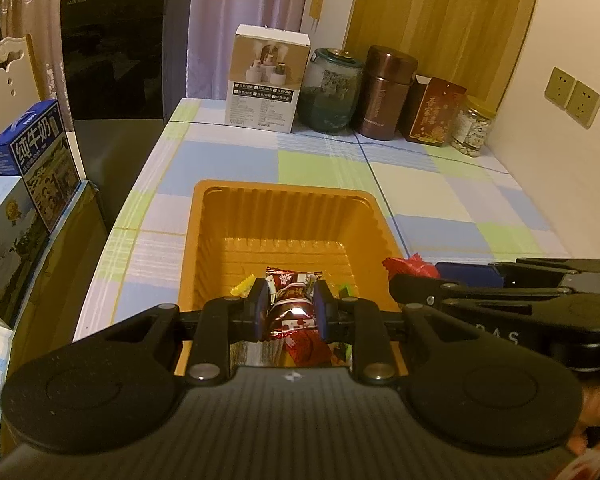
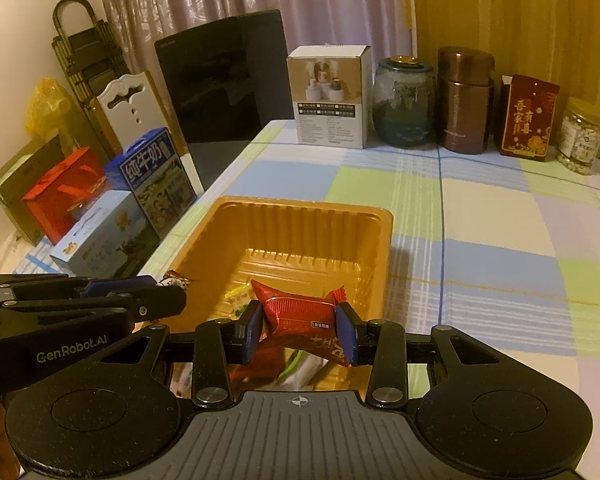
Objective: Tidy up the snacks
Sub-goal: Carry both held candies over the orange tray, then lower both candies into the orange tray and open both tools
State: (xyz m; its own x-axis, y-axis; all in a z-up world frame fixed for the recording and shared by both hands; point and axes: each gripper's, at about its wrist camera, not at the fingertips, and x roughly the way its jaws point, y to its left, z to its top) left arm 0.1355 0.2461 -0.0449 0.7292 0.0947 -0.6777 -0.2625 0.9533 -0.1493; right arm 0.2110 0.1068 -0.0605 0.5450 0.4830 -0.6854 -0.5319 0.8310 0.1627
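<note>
— Two grippers, each with a snack. What has the left gripper [image 1: 290,308] got?

— A dark red-and-white wrapped candy [image 1: 292,300], pinched tight between nearly closed pads, held over the near end of the orange plastic tray [image 1: 204,232].

— And the right gripper [image 2: 300,330]?

— Its jaws stand a little wider, clamped on a shiny red snack packet [image 2: 300,312], also above the tray's near end.

— Anything in the tray already?

— Several wrapped snacks lie on its floor beneath both grippers. The tray sits on a checked tablecloth [image 2: 480,208], well apart from the jars and boxes along the far wall.
</note>
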